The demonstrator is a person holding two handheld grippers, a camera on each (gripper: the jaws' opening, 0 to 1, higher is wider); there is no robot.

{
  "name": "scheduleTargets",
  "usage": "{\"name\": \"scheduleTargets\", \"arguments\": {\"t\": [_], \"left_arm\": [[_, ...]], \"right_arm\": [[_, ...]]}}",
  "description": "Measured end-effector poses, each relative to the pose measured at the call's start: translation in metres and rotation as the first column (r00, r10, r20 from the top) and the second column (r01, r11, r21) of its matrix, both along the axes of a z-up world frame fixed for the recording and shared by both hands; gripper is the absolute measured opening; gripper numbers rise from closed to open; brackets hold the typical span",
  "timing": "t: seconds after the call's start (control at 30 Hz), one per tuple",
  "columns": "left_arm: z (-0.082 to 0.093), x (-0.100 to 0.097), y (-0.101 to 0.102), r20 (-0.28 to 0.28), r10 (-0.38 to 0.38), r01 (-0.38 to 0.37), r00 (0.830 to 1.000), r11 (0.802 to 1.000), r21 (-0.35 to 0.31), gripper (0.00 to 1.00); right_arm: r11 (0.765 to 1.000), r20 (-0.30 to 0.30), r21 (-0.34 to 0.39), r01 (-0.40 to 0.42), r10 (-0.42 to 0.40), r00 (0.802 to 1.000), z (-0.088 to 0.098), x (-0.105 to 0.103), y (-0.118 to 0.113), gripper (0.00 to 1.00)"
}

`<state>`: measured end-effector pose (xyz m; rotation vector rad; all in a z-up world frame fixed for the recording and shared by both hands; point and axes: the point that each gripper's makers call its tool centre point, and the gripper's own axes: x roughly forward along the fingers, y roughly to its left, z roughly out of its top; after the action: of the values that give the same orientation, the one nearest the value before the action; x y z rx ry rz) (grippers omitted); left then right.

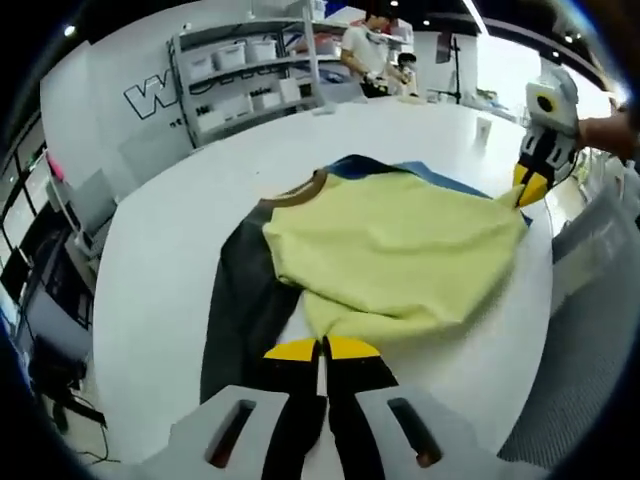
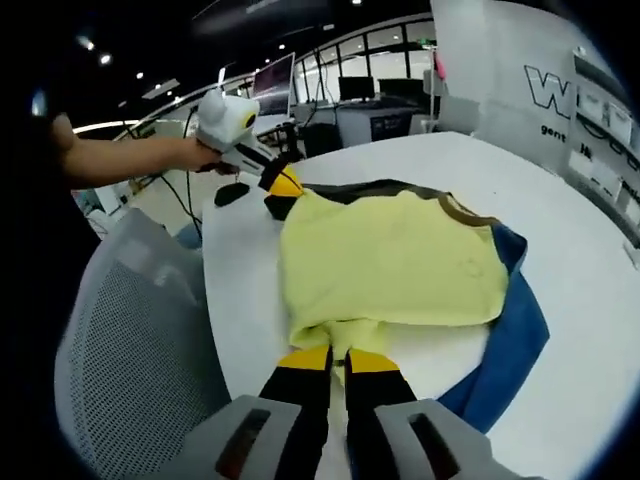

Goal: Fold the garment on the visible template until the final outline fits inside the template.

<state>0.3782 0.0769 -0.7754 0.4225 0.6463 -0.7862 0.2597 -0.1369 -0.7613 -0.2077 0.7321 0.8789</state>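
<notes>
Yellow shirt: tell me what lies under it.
Under the yellow shirt a blue sheet pokes out on one side and a dark one on the other, both on the white table. How far they run beneath is hidden.

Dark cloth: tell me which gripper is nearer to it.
Left. The left gripper grips the shirt edge right beside the dark cloth; the right gripper is at the shirt's far corner, away from it.

The garment [image 1: 395, 250] lies mid-frame on the table [image 1: 160, 260], over the template [image 2: 515, 330]. The left gripper [image 1: 322, 349] sits at its lower edge, the right gripper [image 1: 532, 187] at its upper right corner.
</notes>
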Motion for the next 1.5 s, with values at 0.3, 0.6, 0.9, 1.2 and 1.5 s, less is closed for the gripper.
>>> {"name": "scheduleTargets", "arguments": {"t": [0.3,0.6,0.9,1.2,1.5], "left_arm": [[0.025,0.024,-0.010,0.027,0.005,-0.004,1.000,0.999,-0.038,0.02],[0.041,0.055,-0.033,0.069,-0.023,0.025,0.997,0.999,-0.036,0.02],[0.043,0.078,-0.051,0.081,-0.031,0.034,0.996,0.999,-0.039,0.02],[0.034,0.096,-0.066,0.076,-0.011,0.015,0.997,0.999,-0.047,0.02],[0.017,0.109,-0.074,0.084,-0.003,0.004,0.996,1.000,-0.015,0.03]], "right_arm": [[0.989,0.003,0.101,0.111,-0.111,0.994,0.021,0.018,-0.009,0.00],[0.986,0.073,0.006,0.167,-0.167,0.983,0.017,0.034,-0.030,0.00],[0.963,0.121,-0.058,0.263,-0.254,0.959,0.006,0.055,-0.052,0.00],[0.935,0.128,-0.093,0.343,-0.330,0.935,-0.017,0.069,-0.068,0.00],[0.906,0.111,-0.111,0.410,-0.398,0.911,-0.040,0.081,-0.082,0.00]]}}
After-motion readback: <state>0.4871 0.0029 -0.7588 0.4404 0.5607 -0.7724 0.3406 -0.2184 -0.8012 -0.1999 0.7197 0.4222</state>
